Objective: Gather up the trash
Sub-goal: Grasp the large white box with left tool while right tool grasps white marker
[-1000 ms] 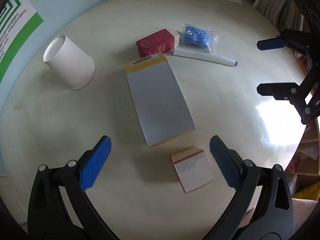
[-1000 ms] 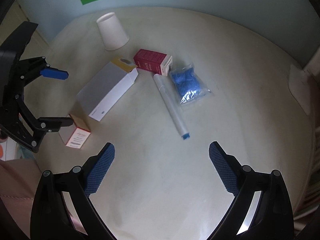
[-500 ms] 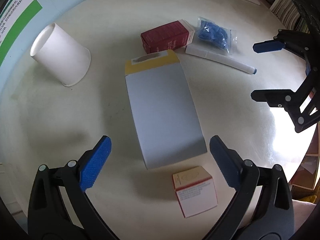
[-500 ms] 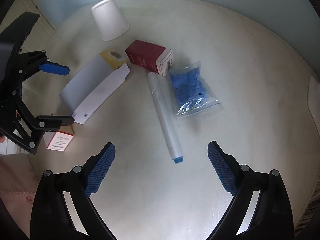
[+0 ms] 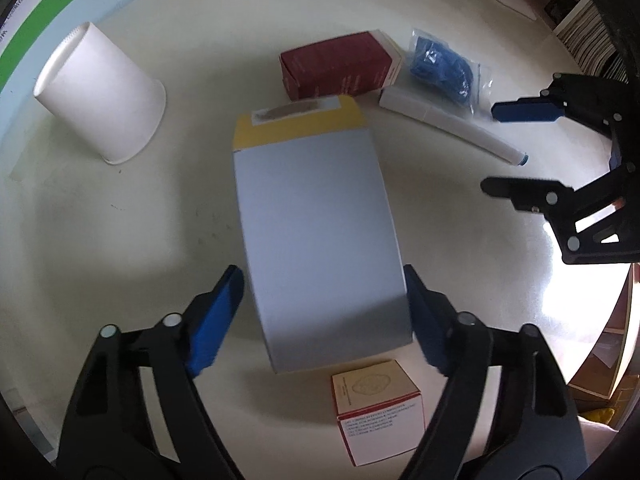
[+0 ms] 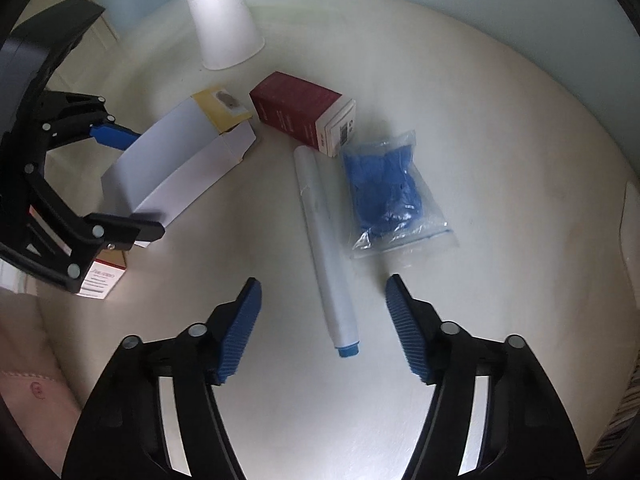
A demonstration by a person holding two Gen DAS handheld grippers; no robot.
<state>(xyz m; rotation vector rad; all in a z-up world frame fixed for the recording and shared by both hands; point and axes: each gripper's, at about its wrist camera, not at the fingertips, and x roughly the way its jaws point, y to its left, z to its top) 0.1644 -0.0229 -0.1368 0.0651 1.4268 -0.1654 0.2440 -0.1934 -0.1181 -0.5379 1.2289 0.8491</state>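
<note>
- Trash litters a round cream table (image 5: 120,224) in the left wrist view, where the left gripper (image 5: 322,316) points down over a flat grey cardboard box with a yellow flap (image 5: 316,224). Its jaws are closing, the box's near end between the blue pads, which flank its long edges without clearly pressing yet. A small white-and-red carton (image 5: 378,412) sits just beside that end, a tipped white paper cup (image 5: 100,96) well apart.
- Right wrist view: the right gripper (image 6: 322,328) straddles the blue-capped end of a white tube-shaped wrapper (image 6: 326,248); jaws closing, pads apart from it. A clear bag of blue material (image 6: 386,192) and a dark red carton (image 6: 300,112) lie close.
- Both pickups appear underway; each next needs a firm squeeze, then a straight lift.
- Bare tabletop on the near side leaves room; the table's rim lies well off.
</note>
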